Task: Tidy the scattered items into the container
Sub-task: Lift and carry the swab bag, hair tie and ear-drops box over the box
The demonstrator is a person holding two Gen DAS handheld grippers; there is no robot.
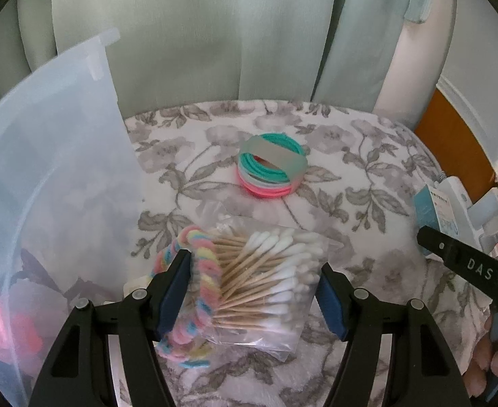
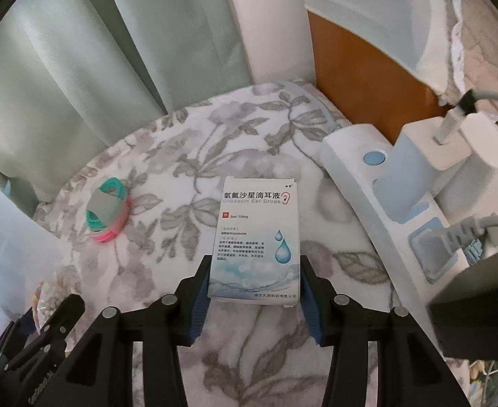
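Blue pads of the right gripper (image 2: 254,291) stand on both sides of the near end of the ear drops box (image 2: 255,237), narrow and touching its edges, so the box seems to be held while it lies flat on the floral cloth (image 2: 187,156). From this box, the bundle of hair ties (image 2: 108,209) is at about 9 o'clock, well apart, and the white power strip (image 2: 367,203) with its plugs is at about 3 o'clock, near but not touching. In the left wrist view, the left gripper (image 1: 252,291) has its fingers wide, and they do not press on anything. Between them lies the clear bag of cotton swabs (image 1: 269,278), and the pastel braided scrunchie (image 1: 198,291) lies just beside the left finger, partly on the bag. From the bag, the translucent container (image 1: 45,169) stands at about 9 o'clock, with dark and red things dimly seen inside, and the hair ties are at about 12 o'clock on the cloth.
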